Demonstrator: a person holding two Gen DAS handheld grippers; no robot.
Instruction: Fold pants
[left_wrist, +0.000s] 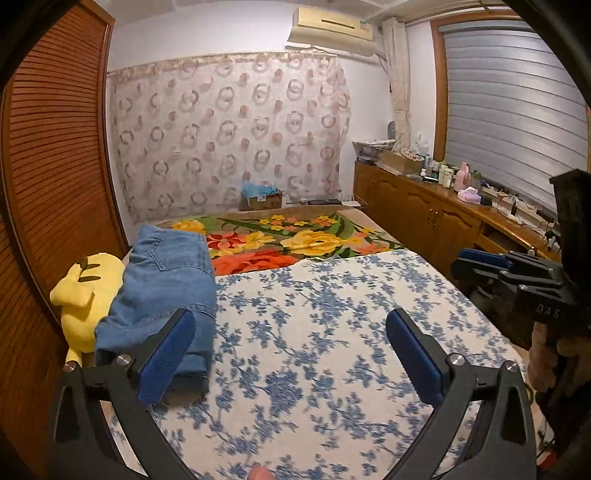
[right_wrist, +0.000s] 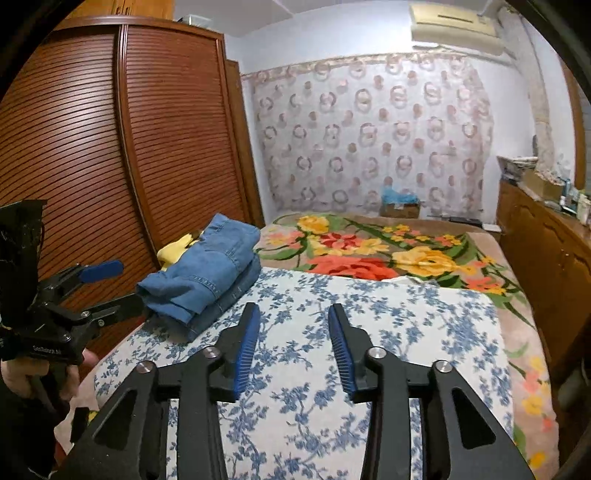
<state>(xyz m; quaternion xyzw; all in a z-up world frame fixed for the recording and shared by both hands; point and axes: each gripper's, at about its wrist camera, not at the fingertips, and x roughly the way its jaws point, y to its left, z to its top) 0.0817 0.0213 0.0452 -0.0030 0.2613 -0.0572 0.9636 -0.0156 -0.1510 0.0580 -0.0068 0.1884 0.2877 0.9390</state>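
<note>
Blue denim pants (left_wrist: 168, 284) lie folded in a stack at the left side of the bed, partly resting on a yellow plush toy (left_wrist: 85, 291). In the right wrist view the pants (right_wrist: 207, 273) show as a layered pile. My left gripper (left_wrist: 290, 325) is open wide, its left pad just in front of the pants' near edge, nothing between its pads. My right gripper (right_wrist: 293, 325) is open over the blue-flowered sheet (right_wrist: 369, 332), empty, to the right of the pants. The left gripper (right_wrist: 110, 284) shows at the left of the right wrist view, close to the pile's near end.
A flowered blanket (left_wrist: 295, 240) covers the bed's far part. A slatted wooden wardrobe (right_wrist: 110, 147) stands close on the left. A wooden cabinet (left_wrist: 424, 218) with bottles and clutter runs along the right. A cardboard box (left_wrist: 262, 197) sits by the curtained wall.
</note>
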